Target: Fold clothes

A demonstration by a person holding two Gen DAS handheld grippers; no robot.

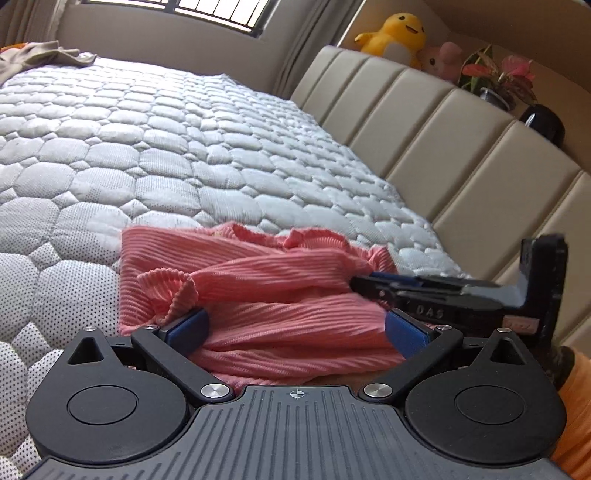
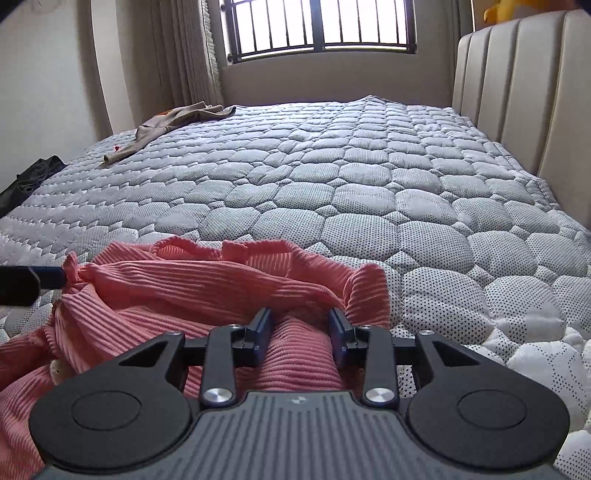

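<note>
Quilted grey mattress (image 2: 332,177) bears a crumpled pink ribbed garment (image 2: 207,280) at its near edge. Right gripper (image 2: 300,328): jaws narrowed, pinching a garment fold. Left gripper (image 1: 295,325): jaws spread wide over the cloth.

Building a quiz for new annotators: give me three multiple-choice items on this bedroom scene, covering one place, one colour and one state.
1. Where does the beige garment lie?
A. On the headboard
B. At the mattress's far end, near the window
C. Under the pink garment

2. What colour is the big plush toy above the headboard?
A. Yellow
B. Blue
C. Black

3. How is the pink garment?
A. Neatly folded
B. Hanging
C. Crumpled

Answers: B, the beige garment lies on the mattress below the window; A, the plush toy is yellow; C, the pink garment lies bunched.
</note>
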